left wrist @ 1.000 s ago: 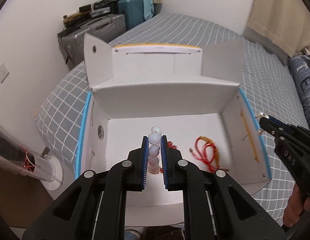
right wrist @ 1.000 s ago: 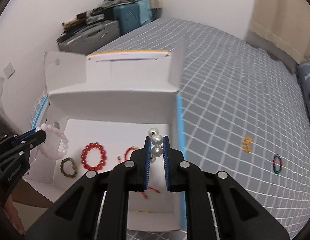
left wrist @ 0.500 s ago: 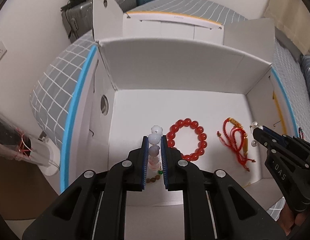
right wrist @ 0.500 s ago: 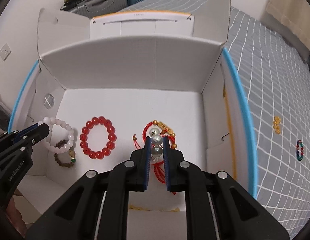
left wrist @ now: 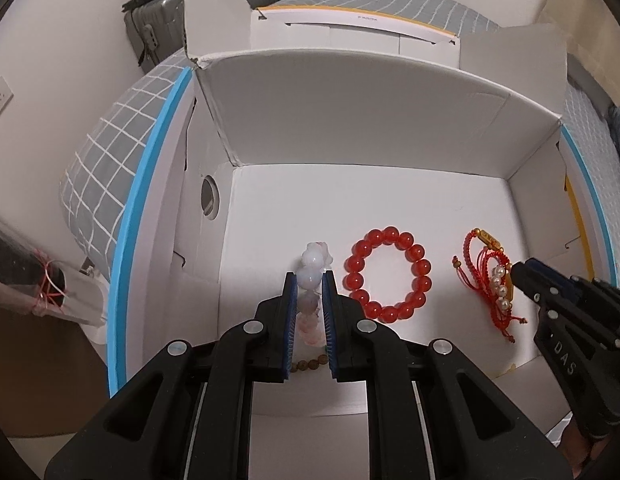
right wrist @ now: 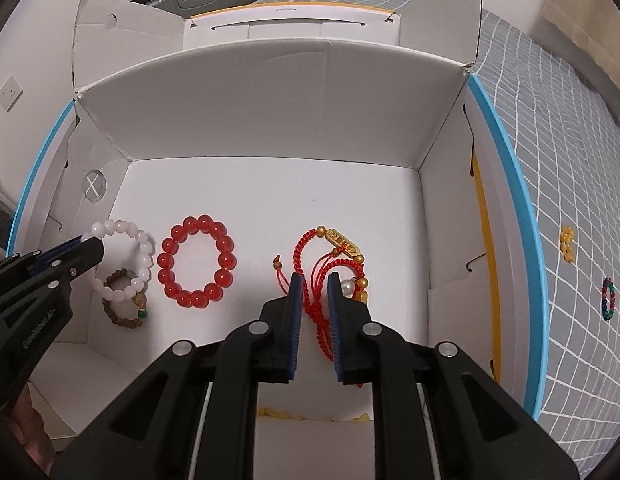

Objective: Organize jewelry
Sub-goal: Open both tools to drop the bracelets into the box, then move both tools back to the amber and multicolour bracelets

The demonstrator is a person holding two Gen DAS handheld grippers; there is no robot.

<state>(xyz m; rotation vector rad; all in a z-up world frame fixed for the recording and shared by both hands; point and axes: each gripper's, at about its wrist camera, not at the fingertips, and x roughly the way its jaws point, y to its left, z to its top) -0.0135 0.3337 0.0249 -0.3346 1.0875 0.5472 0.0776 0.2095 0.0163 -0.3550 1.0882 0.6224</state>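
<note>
An open white cardboard box (left wrist: pixel 350 120) (right wrist: pixel 269 100) sits on the bed. On its floor lie a red bead bracelet (left wrist: pixel 390 276) (right wrist: pixel 195 264), a red cord bracelet with a gold charm (left wrist: pixel 486 264) (right wrist: pixel 330 248) and a brown bead bracelet (right wrist: pixel 123 300). My left gripper (left wrist: pixel 309 278) (right wrist: pixel 91 246) grips a pale pink bead bracelet (left wrist: pixel 312 272) (right wrist: pixel 125 252), low over the brown one; its jaws are opening. My right gripper (right wrist: pixel 314 280) (left wrist: pixel 520 272) is opening too, with only red cord between its fingers. The pearl bracelet (right wrist: pixel 347 286) (left wrist: pixel 498 286) lies loose beside its right finger.
Out on the grey checked bedspread, right of the box, lie a small yellow piece (right wrist: pixel 566 244) and a dark multicoloured bead bracelet (right wrist: pixel 608 299). Yellow beads (right wrist: pixel 269 412) show at the box's near edge. Suitcases (left wrist: pixel 157 28) stand against the far wall.
Both grippers have sunk into the box. The right one has let go of the pearl bracelet, which now lies on the red cord bracelet. The pale bracelet has come down onto the brown one.
</note>
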